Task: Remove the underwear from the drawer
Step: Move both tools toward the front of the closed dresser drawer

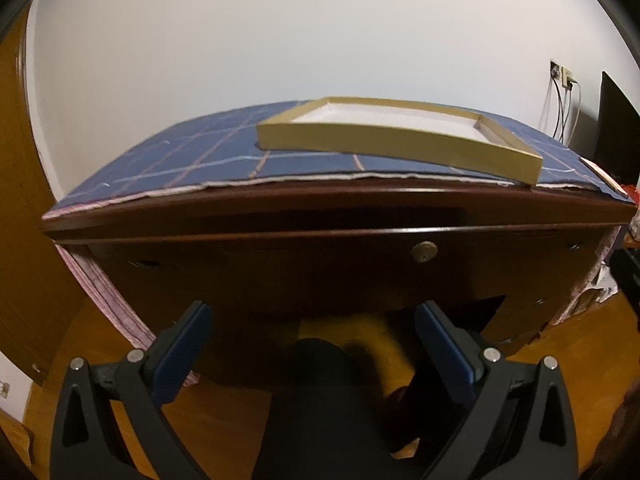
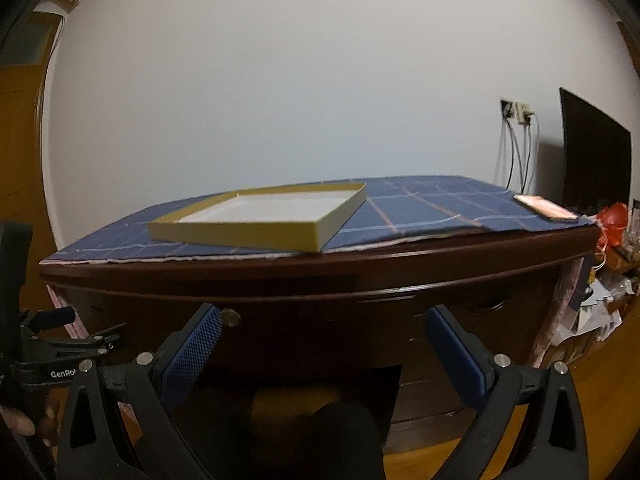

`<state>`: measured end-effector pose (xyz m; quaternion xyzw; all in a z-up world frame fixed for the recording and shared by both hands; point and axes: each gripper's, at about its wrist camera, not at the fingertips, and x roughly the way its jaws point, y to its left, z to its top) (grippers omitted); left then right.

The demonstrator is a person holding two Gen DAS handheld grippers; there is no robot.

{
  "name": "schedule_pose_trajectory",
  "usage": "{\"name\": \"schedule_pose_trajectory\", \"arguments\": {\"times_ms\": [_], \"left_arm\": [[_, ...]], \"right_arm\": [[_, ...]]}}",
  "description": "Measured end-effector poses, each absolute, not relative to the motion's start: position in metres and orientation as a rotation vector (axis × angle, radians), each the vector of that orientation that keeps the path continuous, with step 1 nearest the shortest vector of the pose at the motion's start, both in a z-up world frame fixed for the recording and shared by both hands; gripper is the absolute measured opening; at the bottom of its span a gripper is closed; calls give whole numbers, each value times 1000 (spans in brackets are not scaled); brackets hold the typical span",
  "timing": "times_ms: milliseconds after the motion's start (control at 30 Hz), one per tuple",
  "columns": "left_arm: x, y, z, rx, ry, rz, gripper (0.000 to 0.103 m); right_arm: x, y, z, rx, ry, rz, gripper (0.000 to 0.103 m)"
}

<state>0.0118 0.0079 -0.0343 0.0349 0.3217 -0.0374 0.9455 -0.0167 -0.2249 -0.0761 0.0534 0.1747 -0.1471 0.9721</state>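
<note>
Jaws of both grippers, left (image 1: pixel 314 320) and right (image 2: pixel 322 326), stand apart, empty, facing the closed drawer front (image 1: pixel 320 268) under the bench edge. Underwear not visible; shallow tray (image 2: pixel 256 232) sits above.

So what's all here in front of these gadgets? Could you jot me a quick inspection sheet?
Surface: dark wooden desk, blue checked cloth on top.
Job's things: drawer front with a round lock, closed; underwear not seen.
Clutter: shallow yellow box tray with nothing seen in it; small flat pinkish item at the desk's right end.
Grippers: left hand-held gripper and right hand-held gripper open, holding nothing.
Cables: several hanging from a wall socket.
Surroundings: white wall, wooden floor, dark screen.
</note>
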Motion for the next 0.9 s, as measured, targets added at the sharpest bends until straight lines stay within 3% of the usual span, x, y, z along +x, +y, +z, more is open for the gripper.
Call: {"name": "schedule_pose_trajectory", "arguments": {"times_ms": [900], "left_arm": [[18, 12, -52, 88, 698, -53, 102]], "right_arm": [[-4, -221, -98, 138, 387, -279, 102]]}}
